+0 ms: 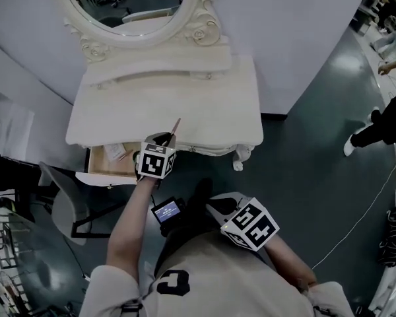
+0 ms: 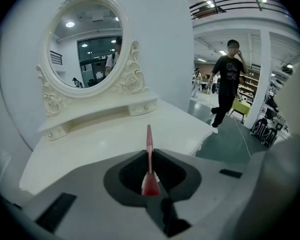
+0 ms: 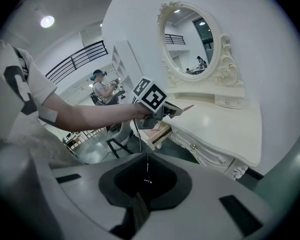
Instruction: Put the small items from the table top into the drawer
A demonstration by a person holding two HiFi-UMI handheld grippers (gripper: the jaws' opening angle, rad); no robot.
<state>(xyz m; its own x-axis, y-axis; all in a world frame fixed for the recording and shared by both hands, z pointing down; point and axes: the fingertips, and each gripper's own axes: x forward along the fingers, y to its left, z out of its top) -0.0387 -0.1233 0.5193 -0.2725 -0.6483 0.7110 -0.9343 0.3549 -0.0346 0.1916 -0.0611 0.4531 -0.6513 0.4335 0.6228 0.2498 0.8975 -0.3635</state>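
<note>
A thin pink-red stick is clamped between the jaws of my left gripper, its tip pointing out over the white dressing table. In the head view the left gripper hovers at the table's front edge, with the stick slanting up from it. Just to its left the drawer stands pulled open, with a few small items inside. My right gripper hangs back near my torso, off the table. Its jaws look shut, with nothing visible between them. The right gripper view shows the left gripper above the open drawer.
An oval mirror with a small shelf stands at the back of the table. A grey chair sits left of the drawer. A person walks on the dark floor to the right. A small screen device hangs at my waist.
</note>
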